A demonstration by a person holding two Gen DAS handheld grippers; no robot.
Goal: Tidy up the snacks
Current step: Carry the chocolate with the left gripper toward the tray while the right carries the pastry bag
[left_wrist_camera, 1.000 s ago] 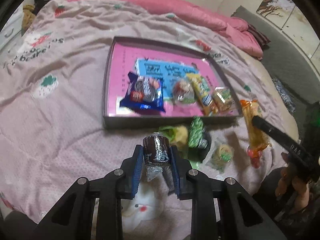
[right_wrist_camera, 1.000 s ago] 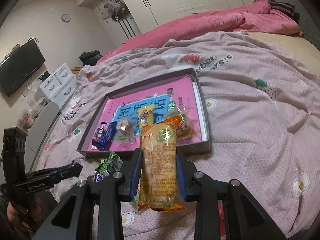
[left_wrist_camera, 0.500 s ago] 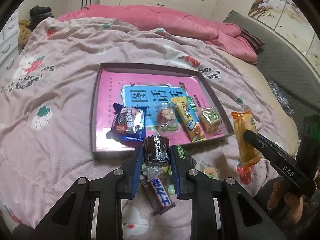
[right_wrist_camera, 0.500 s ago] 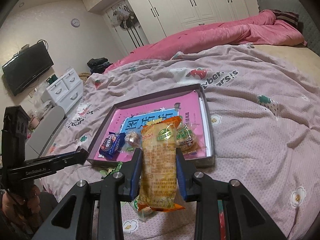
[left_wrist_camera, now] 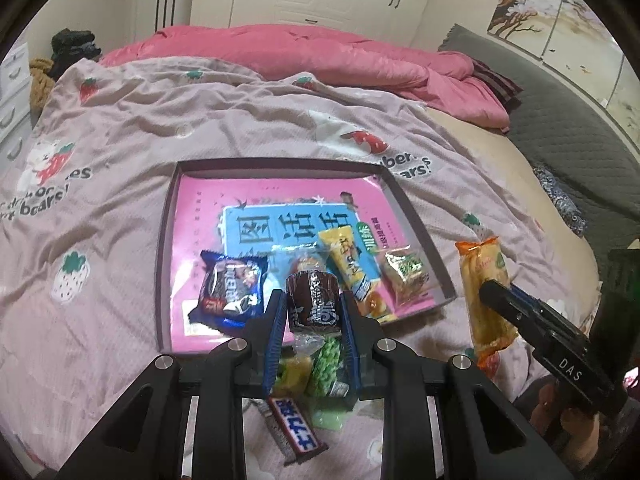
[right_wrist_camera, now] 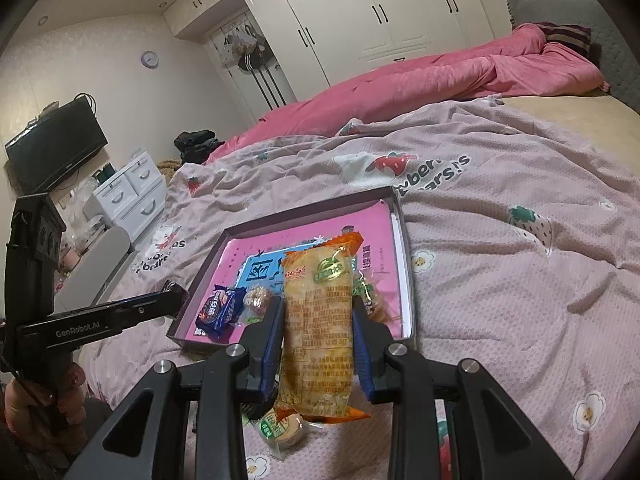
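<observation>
My left gripper [left_wrist_camera: 313, 312] is shut on a small brown wrapped cake [left_wrist_camera: 314, 299], held above the near edge of the shallow pink-lined box [left_wrist_camera: 176, 208]. The box holds a blue cookie pack [left_wrist_camera: 230, 294], a yellow bar [left_wrist_camera: 348, 264] and a small green-yellow pack [left_wrist_camera: 406, 276]. My right gripper [right_wrist_camera: 318, 320] is shut on a long orange-yellow bread pack [right_wrist_camera: 318, 328], raised in front of the box [right_wrist_camera: 312, 216]; the pack also shows in the left wrist view [left_wrist_camera: 484, 300].
Loose snacks lie on the bedspread below the left gripper: a chocolate bar [left_wrist_camera: 294, 428], green packs [left_wrist_camera: 328, 372] and a yellow one [left_wrist_camera: 294, 372]. A round biscuit pack [right_wrist_camera: 280, 428] lies under the right gripper. A pink duvet [left_wrist_camera: 320, 56] is piled behind.
Both grippers have risen and tilted up with their snacks still held. The box now sits lower and farther in both views, and more loose snacks show beneath the left gripper.
</observation>
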